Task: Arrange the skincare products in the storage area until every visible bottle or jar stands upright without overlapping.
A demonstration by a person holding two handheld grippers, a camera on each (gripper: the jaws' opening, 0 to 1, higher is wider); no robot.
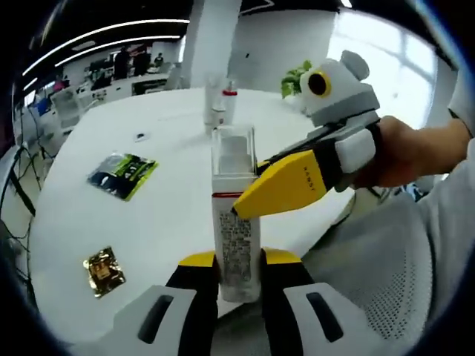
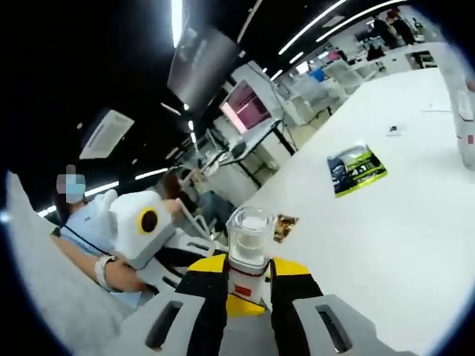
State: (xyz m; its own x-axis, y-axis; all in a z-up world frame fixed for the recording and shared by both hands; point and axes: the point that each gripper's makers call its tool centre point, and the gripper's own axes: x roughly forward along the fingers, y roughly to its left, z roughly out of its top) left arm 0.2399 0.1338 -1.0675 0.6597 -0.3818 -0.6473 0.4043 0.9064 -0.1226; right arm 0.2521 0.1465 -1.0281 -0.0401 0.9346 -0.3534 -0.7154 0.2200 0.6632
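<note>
A white bottle [image 1: 236, 237] with a red band and a clear square cap stands upright above the near table edge. My left gripper [image 1: 237, 261] is shut on its lower body. My right gripper [image 1: 245, 204] comes in from the right, and its yellow jaw presses at the red band below the cap. In the right gripper view the bottle's clear cap [image 2: 249, 231] rises between the jaws of my right gripper [image 2: 249, 268], which is shut on the neck. Two more bottles [image 1: 221, 107] stand upright side by side far back on the round white table [image 1: 171, 215].
A green sachet [image 1: 122, 175] lies on the left of the table and a gold sachet [image 1: 104, 271] lies near its front edge. A small dark item [image 1: 139, 136] sits further back. The right gripper view shows the green sachet [image 2: 356, 167], the gold sachet [image 2: 285, 227] and a bottle [image 2: 464, 122] at the right edge.
</note>
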